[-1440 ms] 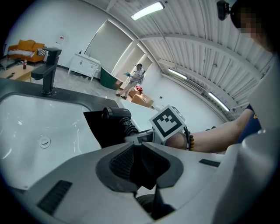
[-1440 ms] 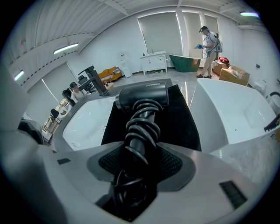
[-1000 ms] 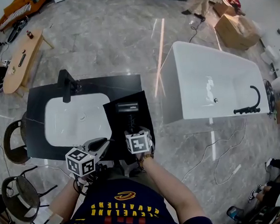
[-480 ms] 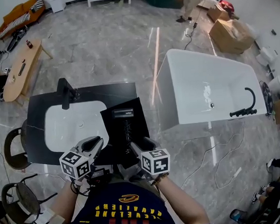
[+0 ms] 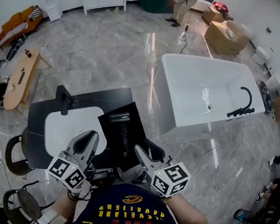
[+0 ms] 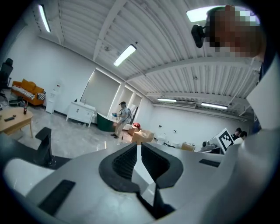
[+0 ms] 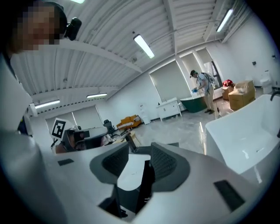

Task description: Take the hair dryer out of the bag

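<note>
Observer: Grip state first. The left gripper (image 6: 138, 149) has its jaws pressed together with nothing in them. The right gripper (image 7: 139, 151) stands spread, its jaws having just been narrowing, and only the room shows through the gap. Both hang near the person's chest, touching nothing.

Handler: And the hair dryer?

Observer: The hair dryer (image 5: 120, 120) lies with the flat black bag (image 5: 138, 133) on the dark counter (image 5: 38, 110), just right of the white sink (image 5: 66, 129). Its blocky head points toward the far side and a thinner part runs back toward the person. Whether it sits on top of the bag or inside its mouth cannot be told from the head view.

Handler: How would it handle?

Observer: Probably as a stiff, smooth plastic shell, head-heavy and apt to swing if pinched at the thin end (a cord, if that thin part is one, may drag or snag). The best hold is likely across the handle close under the head, where the jaws can span it. The bag looks thin and limp, so it may lift along with the dryer. The left gripper could pin a bare corner of it while the right gripper takes the dryer.
</note>
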Tool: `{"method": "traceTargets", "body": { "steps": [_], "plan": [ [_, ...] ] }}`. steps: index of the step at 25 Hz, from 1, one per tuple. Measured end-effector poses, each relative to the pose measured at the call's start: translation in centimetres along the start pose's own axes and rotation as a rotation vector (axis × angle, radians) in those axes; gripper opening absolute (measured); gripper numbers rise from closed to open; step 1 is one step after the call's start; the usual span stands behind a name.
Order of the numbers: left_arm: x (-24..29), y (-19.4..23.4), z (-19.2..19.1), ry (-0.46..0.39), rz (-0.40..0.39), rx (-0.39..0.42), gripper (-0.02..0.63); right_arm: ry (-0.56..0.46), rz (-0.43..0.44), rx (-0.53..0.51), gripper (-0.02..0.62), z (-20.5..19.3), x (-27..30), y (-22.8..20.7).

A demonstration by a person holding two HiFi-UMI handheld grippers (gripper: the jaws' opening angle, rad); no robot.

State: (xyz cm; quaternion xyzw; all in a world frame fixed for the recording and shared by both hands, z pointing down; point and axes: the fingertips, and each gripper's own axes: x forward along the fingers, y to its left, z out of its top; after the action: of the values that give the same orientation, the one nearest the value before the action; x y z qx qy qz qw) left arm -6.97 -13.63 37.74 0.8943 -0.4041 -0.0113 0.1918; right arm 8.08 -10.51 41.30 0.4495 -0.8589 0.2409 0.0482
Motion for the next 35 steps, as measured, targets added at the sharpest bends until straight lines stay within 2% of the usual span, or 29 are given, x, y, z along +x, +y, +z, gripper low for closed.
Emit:
{"method": "traceTargets", "body": {
  "steps": [3, 5, 6, 11, 16, 35],
  "plan": [
    [-0.2, -3.1, 2.0, -0.062, -0.036, -0.001, 0.029, -0.071, 0.018, -0.031, 0.101, 2.2, -1.3, 1.6],
    [-0.2, -5.0, 2.3, -0.076, -0.072, -0.020, 0.029, -0.094, 0.041, -0.028, 0.023, 2.6, -1.7, 2.3],
    [-0.1, -5.7, 2.2, -0.074, -0.086, -0.027, 0.029, -0.096, 0.050, -0.027, 0.009, 2.7, -1.8, 2.5],
    [0.5, -7.9, -0.2, -0.013, -0.137, -0.072, 0.029, -0.082, 0.054, -0.025, 0.009, 2.2, -1.7, 2.7],
    [1.1, -9.2, -2.2, 0.069, -0.191, -0.032, 0.029, -0.061, 0.045, -0.046, 0.009, 1.6, -1.3, 2.9],
    [1.6, -8.4, -1.7, 0.070, -0.185, -0.014, 0.029, -0.109, 0.055, -0.115, 0.009, 3.1, -1.0, 3.5]
  ]
}}
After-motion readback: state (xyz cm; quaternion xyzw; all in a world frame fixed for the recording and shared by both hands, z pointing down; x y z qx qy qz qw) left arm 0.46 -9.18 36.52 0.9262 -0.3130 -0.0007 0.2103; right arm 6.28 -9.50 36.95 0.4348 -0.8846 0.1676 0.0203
